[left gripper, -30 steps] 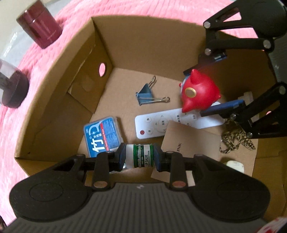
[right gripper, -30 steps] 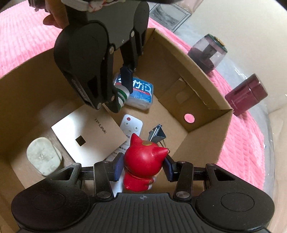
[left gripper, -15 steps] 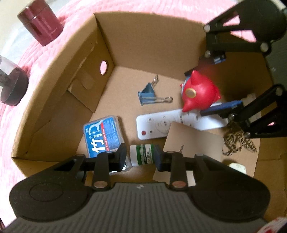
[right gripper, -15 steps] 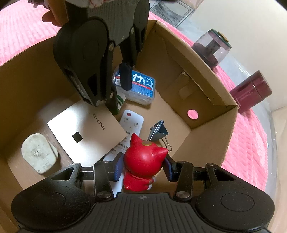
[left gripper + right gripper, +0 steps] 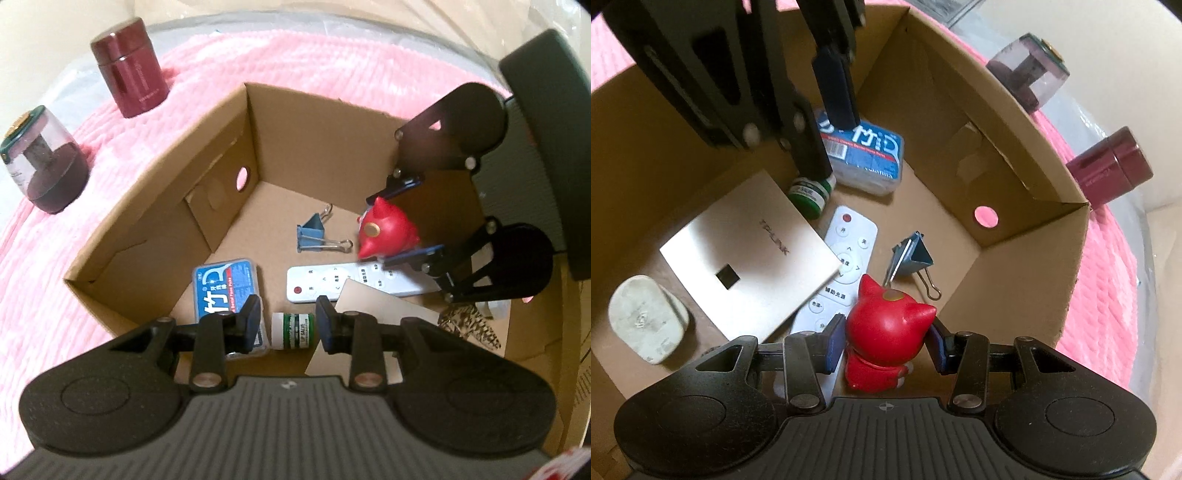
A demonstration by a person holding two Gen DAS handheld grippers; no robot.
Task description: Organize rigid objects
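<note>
Holding the red cat figure (image 5: 886, 325) upright, the right gripper (image 5: 885, 328) has its fingers part-way closed, a pad pressed on each side of the head. The figure is inside the cardboard box (image 5: 207, 192), low over the near end of the white remote (image 5: 849, 236). Whether its feet rest on the remote or hang just above it cannot be told.

In the right wrist view the binder clip (image 5: 912, 258) lies just beside the figure at 1 o'clock. Bare box floor shows at 3 o'clock, towards the wall with the round hole. The remote's long axis runs away from the figure towards 11 o'clock, under the edge of the flat beige card (image 5: 750, 251).

The left gripper (image 5: 288, 306) hangs over the lip salve tube (image 5: 293, 330) with its fingers narrowly apart and nothing pinched. The tube lies on the box floor below them, its long axis crosswise along the line from one finger to the other. It sits between the floss pick case (image 5: 221, 284) at 9 o'clock and the card at 3 o'clock.

The next move looks to be the right hand's: setting the figure down. That turns on sliding it towards 3 o'clock onto flat floor, off the remote, where it could wobble. The left hand is farther off at 11 o'clock and out of the way. A maroon tin (image 5: 129, 85) stands outside the box on the pink cover (image 5: 55, 295).
</note>
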